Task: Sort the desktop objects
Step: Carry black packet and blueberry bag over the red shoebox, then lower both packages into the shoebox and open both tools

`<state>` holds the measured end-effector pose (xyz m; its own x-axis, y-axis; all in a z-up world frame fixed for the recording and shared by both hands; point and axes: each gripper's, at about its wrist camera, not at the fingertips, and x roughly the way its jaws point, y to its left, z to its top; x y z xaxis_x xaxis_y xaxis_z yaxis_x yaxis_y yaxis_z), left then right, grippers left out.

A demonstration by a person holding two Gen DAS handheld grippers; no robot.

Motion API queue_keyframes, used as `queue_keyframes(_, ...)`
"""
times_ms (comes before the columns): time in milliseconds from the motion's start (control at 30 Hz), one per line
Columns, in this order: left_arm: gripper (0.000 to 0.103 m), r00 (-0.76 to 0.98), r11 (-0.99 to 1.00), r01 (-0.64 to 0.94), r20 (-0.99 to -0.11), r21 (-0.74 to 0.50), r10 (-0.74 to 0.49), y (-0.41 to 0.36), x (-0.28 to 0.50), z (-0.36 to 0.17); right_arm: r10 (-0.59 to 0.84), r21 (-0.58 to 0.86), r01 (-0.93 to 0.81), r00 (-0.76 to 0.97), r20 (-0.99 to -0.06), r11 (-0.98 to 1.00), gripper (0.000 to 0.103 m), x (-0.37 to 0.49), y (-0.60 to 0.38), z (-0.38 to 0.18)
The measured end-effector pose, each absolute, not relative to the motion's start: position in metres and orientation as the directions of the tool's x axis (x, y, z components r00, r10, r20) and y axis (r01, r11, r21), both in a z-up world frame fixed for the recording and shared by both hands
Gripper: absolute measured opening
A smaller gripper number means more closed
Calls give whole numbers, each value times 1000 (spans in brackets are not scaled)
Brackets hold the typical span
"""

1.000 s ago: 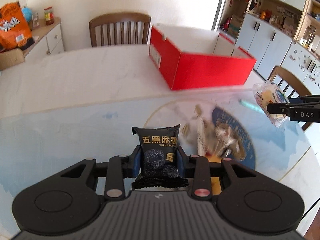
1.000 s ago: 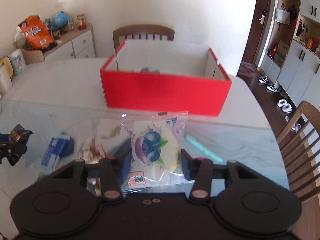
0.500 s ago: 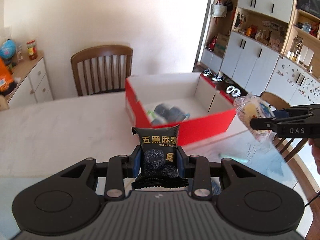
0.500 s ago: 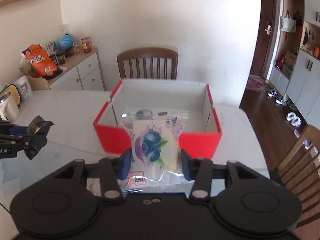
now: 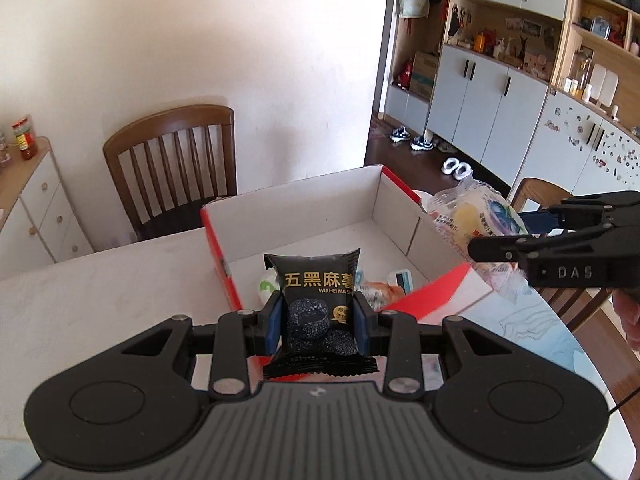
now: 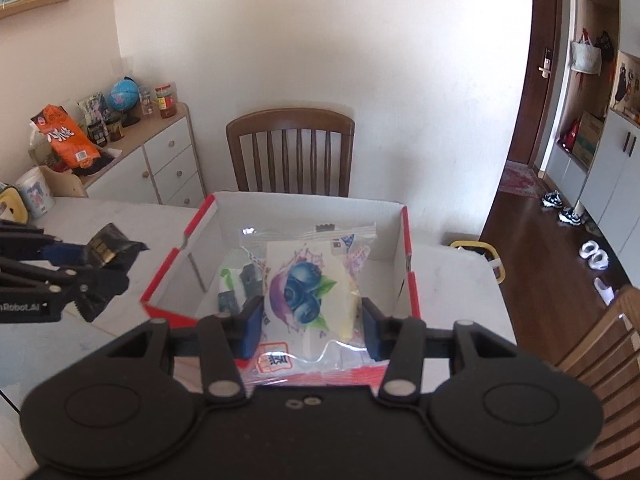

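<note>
both grippers are now hovering at the red box instead of the table — left gripper clamping the black packet, right gripper clamping the blueberry packet — drops are coming next.

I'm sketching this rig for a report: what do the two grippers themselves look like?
Both are matte black plastic with blue finger pads, silver pivot screws and two round discs on the body. The right gripper carries white "DAS" lettering; the left gripper reads "Robot.AI". A thin black cable trails at the far right.

White wall standing behind a wooden chair; white drawer cabinet sitting left; dark wood floor running right toward grey cupboards; daylight falling across the pale counter.
</note>
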<state>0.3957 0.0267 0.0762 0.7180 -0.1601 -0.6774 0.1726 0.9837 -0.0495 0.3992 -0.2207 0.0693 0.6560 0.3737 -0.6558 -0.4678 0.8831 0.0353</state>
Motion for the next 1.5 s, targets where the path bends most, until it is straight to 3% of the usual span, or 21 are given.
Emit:
queue_keyframes(667,34,595,974,225,-795,24,-117,-4,522,13,319,33,-446,584,-746,894,48,481,-201,6)
queue_keyframes(1500,35,468,970,242,-878,15,-103,-9,555,-41,242,-16,-437,526,-815,899,50,504,-185,-38)
